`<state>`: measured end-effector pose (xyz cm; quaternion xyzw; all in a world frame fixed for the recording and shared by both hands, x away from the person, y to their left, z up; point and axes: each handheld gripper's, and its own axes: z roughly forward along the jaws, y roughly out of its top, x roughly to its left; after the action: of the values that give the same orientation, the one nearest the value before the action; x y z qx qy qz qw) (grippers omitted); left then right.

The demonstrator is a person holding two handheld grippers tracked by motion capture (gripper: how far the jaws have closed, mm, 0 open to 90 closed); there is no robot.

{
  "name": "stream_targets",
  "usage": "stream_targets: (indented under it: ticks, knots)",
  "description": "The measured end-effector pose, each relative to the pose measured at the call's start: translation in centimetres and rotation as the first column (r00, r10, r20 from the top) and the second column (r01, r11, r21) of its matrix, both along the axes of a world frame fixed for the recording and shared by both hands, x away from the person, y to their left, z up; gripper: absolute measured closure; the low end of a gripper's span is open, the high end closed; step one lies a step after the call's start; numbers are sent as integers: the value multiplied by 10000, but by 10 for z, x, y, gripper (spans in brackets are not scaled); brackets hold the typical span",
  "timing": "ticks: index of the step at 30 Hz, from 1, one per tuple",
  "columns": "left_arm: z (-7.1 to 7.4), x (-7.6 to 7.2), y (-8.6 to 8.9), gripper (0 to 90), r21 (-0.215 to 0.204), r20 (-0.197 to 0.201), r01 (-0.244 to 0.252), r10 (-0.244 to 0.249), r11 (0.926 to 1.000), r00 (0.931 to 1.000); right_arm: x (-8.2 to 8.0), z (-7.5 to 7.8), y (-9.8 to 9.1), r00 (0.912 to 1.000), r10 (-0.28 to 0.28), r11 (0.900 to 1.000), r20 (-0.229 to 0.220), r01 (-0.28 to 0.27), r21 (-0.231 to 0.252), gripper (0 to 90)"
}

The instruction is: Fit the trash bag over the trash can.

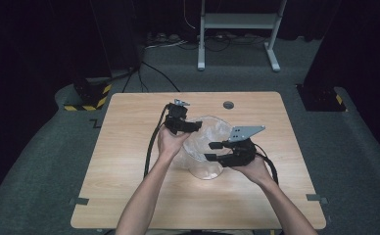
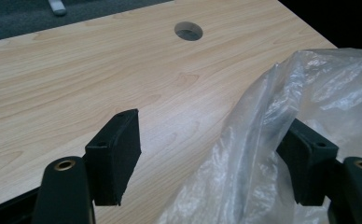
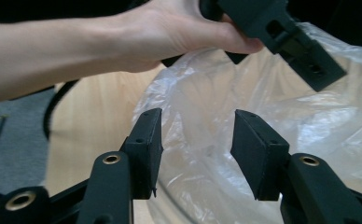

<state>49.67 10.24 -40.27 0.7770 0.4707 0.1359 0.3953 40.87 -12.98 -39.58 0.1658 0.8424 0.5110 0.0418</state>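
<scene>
A crumpled clear plastic bag (image 1: 208,139) stands near the middle of the light wooden table (image 1: 129,196), and it seems to line a round transparent container (image 1: 206,171), of which the base shows under the film. The left gripper (image 1: 194,126) is at the far left edge of the bag, held in the person's left hand (image 1: 171,140). In the left gripper view its 2 black jaws stand wide apart: the film passes in front of the right-hand jaw, and the left-hand jaw is over bare wood, so nothing is pinched. The right gripper (image 1: 212,151) is at the near right side of the bag, in the right hand (image 1: 252,166), with a grey 3-cornered plate (image 1: 246,132) on top. In the right gripper view its jaws are also apart, with the film behind the gap; the pads do not press on it. A round grey hole (image 2: 188,31) lies in the tabletop beyond the bag.
</scene>
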Motion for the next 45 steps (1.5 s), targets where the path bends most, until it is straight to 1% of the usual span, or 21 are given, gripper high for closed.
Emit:
stream_targets:
  ticks: [3,4,5,7,10,12,14,16,19,23,26,28,29,30,32,34,35,37,40,43,45]
  knots:
    - [-1,0,-2,301,-87,-39,116,-117,9999,9999,-3,1,-1,9997,218,9997,-133,-217,132,528]
    - [-1,-1,-3,319,46,59,142,-143,9999,9999,-4,2,-1,9991,362,9992,-239,-359,148,508]
    - [0,-1,-3,326,17,76,187,-187,9998,9998,-6,2,1,9987,447,9989,-250,-451,-162,497]
    - [1,-3,-2,327,-11,133,206,-206,9998,9997,-9,2,4,9993,310,9975,223,-295,-646,472]
    - [6,-8,1,320,-31,353,258,-257,9997,9990,-2,12,-10,9973,-569,9982,465,558,234,478]
    - [10,-12,3,318,-62,500,188,-185,9998,9986,5,17,-18,9943,-1030,9930,288,1011,613,473]
    - [11,-16,4,319,-95,563,173,-167,9998,9983,10,20,-21,9861,-1608,9866,412,1594,349,463]
    - [11,-18,4,320,5,592,171,-171,9999,9981,17,21,-21,9673,-2390,9700,847,2419,-254,456]
    - [8,-19,3,328,108,508,199,-205,9997,9985,31,20,-16,9420,-3104,9407,1275,3237,-1017,429]
    - [2,-17,1,346,279,309,143,-151,9995,9994,47,16,-5,9275,-3420,9128,1509,3661,-1811,403]
    - [-1,-17,0,372,471,250,183,-195,9987,9995,58,15,2,9249,-3523,8933,1430,3779,-2434,402]
    - [-2,-19,-1,385,606,307,214,-233,9979,9993,64,13,6,9146,-3737,8704,1541,4033,-2825,417]
    - [-3,-19,-2,388,609,296,221,-239,9979,9993,66,12,6,9110,-3826,8647,1537,4117,-2879,428]
    - [-3,-19,-2,389,601,271,231,-248,9979,9993,68,12,5,9039,-3998,8594,1522,4274,-2807,445]
    - [-5,-20,-2,392,638,270,239,-257,9977,9993,73,11,2,8845,-4392,8390,1572,4664,-2803,460]
    - [-5,-20,-2,393,707,279,268,-289,9971,9992,78,8,-1,8705,-4641,8168,1639,4922,-3009,461]
    - [-5,-20,-3,392,722,285,252,-274,9971,9992,80,6,-2,8706,-4686,8133,1499,4914,-3116,454]
    - [-4,-21,-3,378,758,371,200,-229,9969,9991,83,2,-4,8725,-4721,8141,1257,4862,-3176,446]
    - [2,-23,-3,340,829,650,257,-311,9962,9974,81,2,-5,8694,-4779,8145,1256,4922,-3072,440]
    - [11,-27,-3,296,1047,938,347,-446,9939,9946,75,8,-9,8749,-4682,8377,1239,4840,-2531,423]
    - [14,-29,-2,273,993,1065,411,-517,9942,9930,70,12,-13,8789,-4609,8538,1231,4770,-2084,417]
